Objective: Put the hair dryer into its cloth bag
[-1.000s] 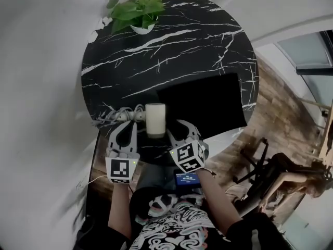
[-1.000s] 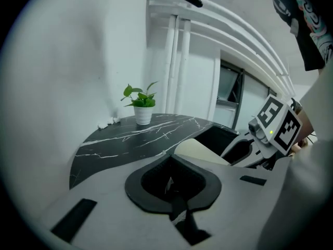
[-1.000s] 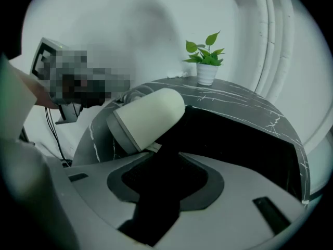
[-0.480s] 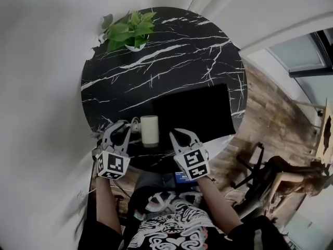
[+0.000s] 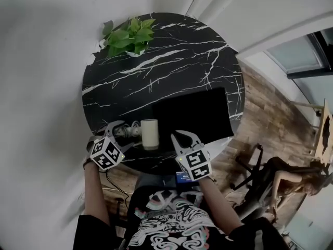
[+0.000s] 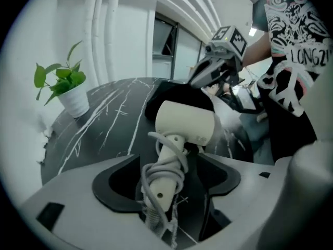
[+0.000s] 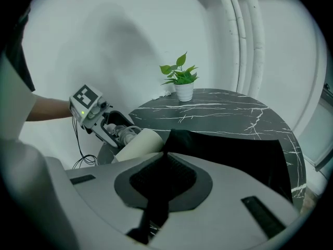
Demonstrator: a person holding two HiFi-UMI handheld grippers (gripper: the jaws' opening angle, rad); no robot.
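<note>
- Left gripper first — I see its jaws wide apart, and they have just been opening. They squeeze nothing, but the handle of the hair dryer lies right between them.
- My right gripper has its jaws pinched tight on a bit of the black cloth bag, at the bag's near edge. They have just closed there. In the right gripper view that bit of cloth stands up in a little peak off the table.
- I see the hair dryer lying on the table close to the near edge. It is cream white and it is outside the bag, just beside the bag's left side. Its fat round part points toward the bag, and its handle points back at the left gripper.
- A grey cord is wound round and round the handle.
- I see the bag lying mostly flat on the right half of the table. I cannot tell where its mouth is.
- The table is round and black with thin white lines, like marble.
- Far away, at the back left edge, sits a small green plant in a white pot — well apart from the bag and the hair dryer.
- Off to the right, below the table, is a brown wood floor.
</note>
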